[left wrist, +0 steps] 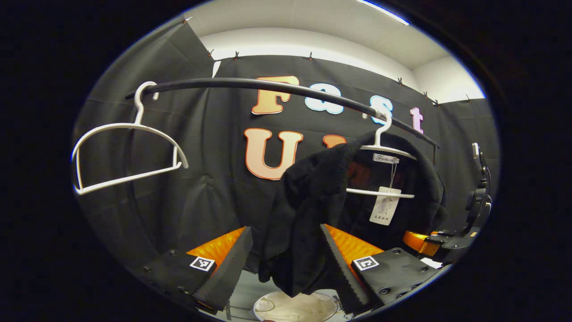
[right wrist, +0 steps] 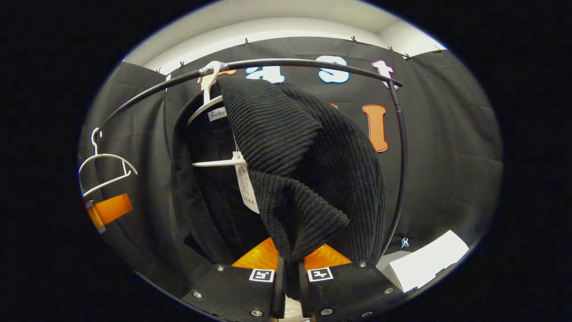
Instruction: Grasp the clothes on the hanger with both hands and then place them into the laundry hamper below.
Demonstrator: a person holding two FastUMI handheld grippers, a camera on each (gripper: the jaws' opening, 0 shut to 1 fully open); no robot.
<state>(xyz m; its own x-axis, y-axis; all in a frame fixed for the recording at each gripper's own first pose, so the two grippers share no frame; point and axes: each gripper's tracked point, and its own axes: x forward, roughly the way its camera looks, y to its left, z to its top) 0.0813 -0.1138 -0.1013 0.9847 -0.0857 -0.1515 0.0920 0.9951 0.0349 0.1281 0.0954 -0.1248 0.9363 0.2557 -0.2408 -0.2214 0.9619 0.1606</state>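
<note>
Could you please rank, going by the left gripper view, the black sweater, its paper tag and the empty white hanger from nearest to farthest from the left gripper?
1. The black sweater: a fold hangs between the open fingers of the left gripper.
2. The paper tag: farther back and to the right, inside the sweater.
3. The empty white hanger: far off at upper left on the rail.

I read both views as evenly lit from above: a ceiling light strip glows at the top of the left gripper view, and the pale upper wall is bright, almost washed out. The black garment stays dark but its ribbing is crisp, with no motion blur. Fisheye distortion bows the clothes rail strongly, and I note detail softening toward the rims.
</note>
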